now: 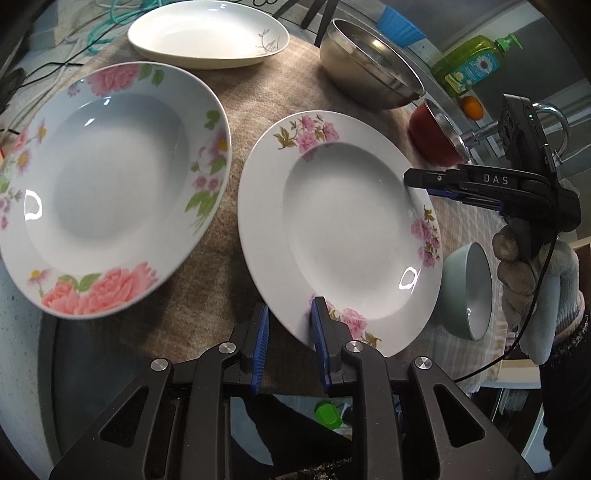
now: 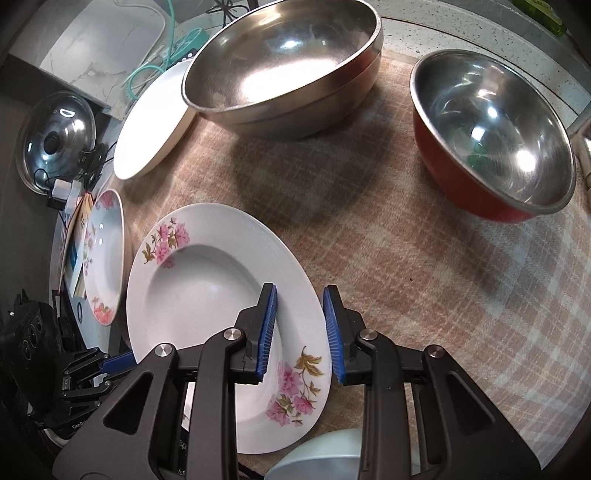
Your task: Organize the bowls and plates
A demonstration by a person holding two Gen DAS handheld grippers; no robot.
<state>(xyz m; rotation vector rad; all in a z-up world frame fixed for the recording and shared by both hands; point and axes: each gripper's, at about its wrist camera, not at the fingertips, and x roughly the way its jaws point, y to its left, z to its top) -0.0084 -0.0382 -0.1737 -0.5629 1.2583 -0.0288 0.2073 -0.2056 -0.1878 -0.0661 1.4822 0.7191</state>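
A white deep plate with pink flowers (image 1: 343, 221) (image 2: 199, 288) lies on a checked cloth (image 2: 424, 277). My left gripper (image 1: 291, 304) is shut on its near rim, one blue pad over the plate and one outside the edge. In the right wrist view the left gripper (image 2: 118, 363) reaches under the plate's lower left edge. My right gripper (image 2: 300, 290) is shut on the opposite rim. Seen from the side, the right gripper (image 1: 417, 184) has one finger on top of the rim and one below. A larger rose-patterned plate (image 1: 110, 184) (image 2: 105, 251) sits to the left.
A plain white oval plate (image 1: 207, 35) and a large steel bowl (image 2: 280, 62) stand at the back. A red-sided steel bowl (image 2: 491, 129) is at the right, a mint bowl (image 1: 469, 291) close by the gloved hand (image 1: 524, 273). A soap bottle (image 1: 469, 62) and a pot lid (image 2: 55, 136) lie off the cloth.
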